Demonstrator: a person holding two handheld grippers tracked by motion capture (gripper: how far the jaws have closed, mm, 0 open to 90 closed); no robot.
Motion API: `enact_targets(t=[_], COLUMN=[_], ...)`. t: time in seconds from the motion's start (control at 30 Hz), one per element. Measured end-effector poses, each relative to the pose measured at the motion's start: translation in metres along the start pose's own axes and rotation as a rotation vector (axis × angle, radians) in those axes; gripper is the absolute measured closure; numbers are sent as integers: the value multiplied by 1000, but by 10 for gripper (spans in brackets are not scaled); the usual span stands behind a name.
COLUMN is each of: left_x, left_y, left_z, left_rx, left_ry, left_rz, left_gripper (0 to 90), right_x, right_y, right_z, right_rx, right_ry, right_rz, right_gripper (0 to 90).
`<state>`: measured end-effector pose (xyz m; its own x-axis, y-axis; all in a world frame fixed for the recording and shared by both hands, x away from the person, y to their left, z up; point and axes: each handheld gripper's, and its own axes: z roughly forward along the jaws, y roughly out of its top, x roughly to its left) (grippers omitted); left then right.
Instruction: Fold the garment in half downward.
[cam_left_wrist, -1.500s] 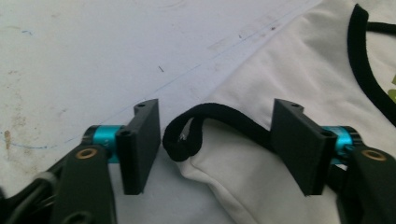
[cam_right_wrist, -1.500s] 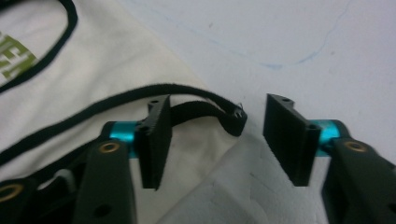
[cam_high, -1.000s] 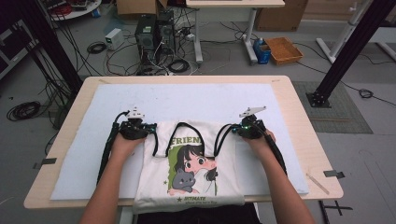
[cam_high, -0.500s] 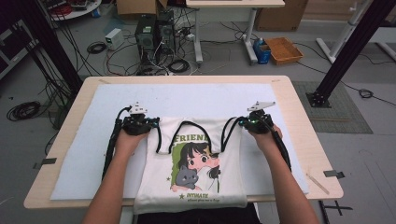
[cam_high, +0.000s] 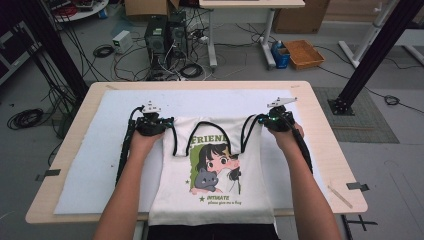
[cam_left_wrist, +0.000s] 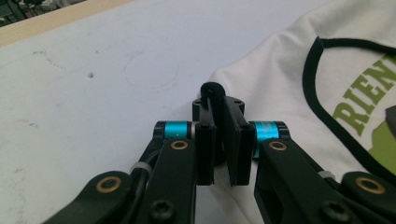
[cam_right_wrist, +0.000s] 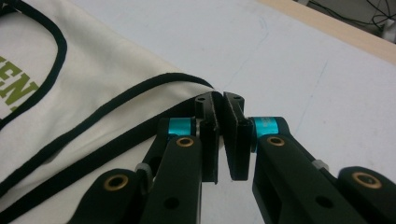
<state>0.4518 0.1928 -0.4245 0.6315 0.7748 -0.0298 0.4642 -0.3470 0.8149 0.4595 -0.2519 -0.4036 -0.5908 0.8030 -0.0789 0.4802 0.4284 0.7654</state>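
Shirt (cam_high: 212, 170) flat on the mat (cam_high: 90, 165), long axis running away from me, straps far, my left gripper (cam_high: 159, 125) and right gripper (cam_high: 265, 121) each clamped on a strap corner

the high view is looking forward and down from above the person's side, taking in the whole table (cam_high: 320, 150). each gripper view is riding close behind its own jaws, facing along them; all three are sharing the white top (cam_high: 215, 200) (cam_left_wrist: 280, 88) (cam_right_wrist: 93, 74).
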Motion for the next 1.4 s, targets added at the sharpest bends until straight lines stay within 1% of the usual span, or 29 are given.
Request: enact_targets(t=[0.03,0.1,0.13,0.17,0.2,0.27,0.3,0.33,0.37,0.4,0.43,0.47,0.53,0.6,0.67,0.7,0.83,0.9,0.93,1.03,1.1,1.13,1.2,1.33,1.4], left_x=[1,3,5,5,7,9,10,10,10,11,12,12,12,11,8,7,4,3,2,0,-3,-5,-7,-12,-14], left_y=[2,7,11,13,16,22,26,27,29,29,29,28,26,25,25,25,21,18,17,16,17,17,16,11,8], left_z=[1,2,2,2,2,1,1,0,-1,-3,-4,-4,-4,-5,-8,-10,-16,-19,-20,-24,-29,-31,-34,-41,-44], left_rx=[12,2,-6,-19,-21,-26,-32,-44,-74,-90,-95,-89,-62,-53,-70,-85,-101,-106,-109,-100,-113,-124,-130,-137,-146], left_ry=[7,6,13,13,7,13,15,21,27,20,16,11,-2,-12,-15,-24,-38,-44,-45,-55,-55,-58,-61,-66,-69], left_rz=[12,5,9,2,-5,4,11,14,6,-3,-7,-3,13,14,24,19,24,26,28,44,61,59,70,89,90], left_gripper=[832,832,832,832,832,832,832,832,832,832,832,831,831,831,831,831,831,831,831,831,831,831,831,831,831], right_x=[-2,-4,-6,-8,-9,-11,-13,-15,-15,-16,-16,-17,-15,-13,-11,-11,-8,-7,-5,-2,0,2,4,9,11], right_y=[2,6,8,11,13,19,22,25,27,28,29,29,28,25,21,20,14,13,11,8,7,6,5,1,-3], right_z=[0,1,1,2,2,2,1,1,1,0,-1,-2,-2,-4,-6,-7,-15,-16,-20,-27,-32,-35,-39,-48,-51], right_rx=[-1,-15,-10,-8,-8,-11,-25,-29,-29,-30,-36,-38,-40,-45,-56,-56,-95,-102,-110,-128,-141,-149,-160,-180,-190], right_ry=[-1,-4,-7,-12,-17,-22,-22,-21,-26,-30,-31,-26,-20,-11,2,6,36,39,50,68,77,82,90,109,120], right_rz=[2,10,19,12,15,18,17,20,18,21,24,23,15,11,10,8,6,5,1,-3,-21,-28,-39,-52,-58], right_gripper=[861,861,861,861,861,861,861,861,861,861,861,861,861,861,861,861,861,861,861,861,861,861,861,861,861])
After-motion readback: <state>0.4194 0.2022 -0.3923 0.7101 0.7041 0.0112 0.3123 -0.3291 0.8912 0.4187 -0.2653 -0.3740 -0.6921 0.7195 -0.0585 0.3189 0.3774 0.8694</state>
